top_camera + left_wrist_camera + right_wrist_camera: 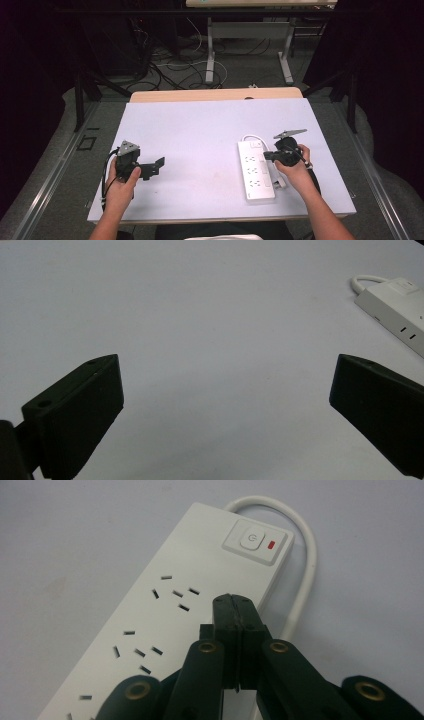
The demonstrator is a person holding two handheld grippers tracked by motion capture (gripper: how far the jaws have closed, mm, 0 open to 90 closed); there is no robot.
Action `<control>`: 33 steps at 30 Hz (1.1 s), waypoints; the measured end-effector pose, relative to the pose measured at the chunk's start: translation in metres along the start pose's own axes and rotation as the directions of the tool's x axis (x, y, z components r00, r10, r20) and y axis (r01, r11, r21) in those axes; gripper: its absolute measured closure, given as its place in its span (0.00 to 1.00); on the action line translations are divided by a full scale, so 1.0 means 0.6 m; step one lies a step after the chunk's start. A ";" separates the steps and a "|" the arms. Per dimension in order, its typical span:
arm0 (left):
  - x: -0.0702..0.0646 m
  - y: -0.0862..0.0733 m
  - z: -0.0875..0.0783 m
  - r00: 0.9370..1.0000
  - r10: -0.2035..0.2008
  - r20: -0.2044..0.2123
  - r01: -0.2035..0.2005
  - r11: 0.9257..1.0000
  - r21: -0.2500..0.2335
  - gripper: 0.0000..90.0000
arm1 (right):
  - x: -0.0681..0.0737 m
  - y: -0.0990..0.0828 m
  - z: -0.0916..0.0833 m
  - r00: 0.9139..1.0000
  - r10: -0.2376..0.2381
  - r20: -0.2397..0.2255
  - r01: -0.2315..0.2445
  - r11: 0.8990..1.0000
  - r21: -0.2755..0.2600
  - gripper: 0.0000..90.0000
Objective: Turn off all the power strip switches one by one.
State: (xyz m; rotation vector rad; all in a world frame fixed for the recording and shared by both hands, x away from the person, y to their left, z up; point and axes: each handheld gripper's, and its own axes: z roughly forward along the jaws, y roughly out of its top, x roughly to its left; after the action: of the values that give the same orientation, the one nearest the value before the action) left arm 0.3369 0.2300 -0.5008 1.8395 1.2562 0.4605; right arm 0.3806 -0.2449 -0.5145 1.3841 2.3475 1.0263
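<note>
A white power strip (256, 170) lies lengthwise on the right half of the white table, its switch end farthest from me. In the right gripper view its switch (251, 540) has a red mark beside it, and its white cable (302, 565) loops around that end. My right gripper (267, 155) is shut with nothing between its jaws; its tip (234, 602) hovers over the strip's right edge, short of the switch. My left gripper (159, 165) rests at the left of the table, wide open and empty. The left gripper view has the strip (397, 307) far off at its right.
The white table top (200, 130) has free room across its middle and back. A wooden strip (215, 94) edges the far side. Beyond it the floor holds cables (170, 70) and the legs of another table (211, 50).
</note>
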 end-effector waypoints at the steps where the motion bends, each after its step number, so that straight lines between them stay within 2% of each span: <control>1: 0.000 0.000 0.000 1.000 0.000 0.000 0.000 1.000 0.000 0.01 | 0.001 -0.001 0.001 1.000 0.014 -0.007 -0.014 1.000 0.003 1.00; 4: 0.000 0.000 0.000 1.000 -0.001 -0.001 0.001 1.000 0.000 0.01 | 0.001 -0.004 0.006 1.000 0.029 -0.010 -0.029 1.000 0.002 1.00; 8: 0.000 0.000 0.000 1.000 0.000 0.000 0.000 1.000 0.001 0.01 | 0.002 -0.003 0.012 1.000 0.012 -0.006 -0.012 1.000 0.007 1.00; 24: 0.000 0.000 0.000 1.000 0.001 -0.001 -0.001 1.000 0.002 0.01 | 0.000 -0.006 0.023 0.999 0.035 -0.018 -0.035 0.999 0.018 1.00; 33: 0.000 0.000 0.000 1.000 0.000 -0.003 0.000 1.000 0.000 0.01 | 0.005 -0.004 0.025 1.000 0.021 -0.004 -0.021 1.000 0.020 1.00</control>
State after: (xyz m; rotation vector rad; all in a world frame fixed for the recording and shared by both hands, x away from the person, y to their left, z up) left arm 0.3368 0.2298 -0.5009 1.8395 1.2579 0.4632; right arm 0.3850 -0.2367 -0.5266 1.4184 2.3576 1.0153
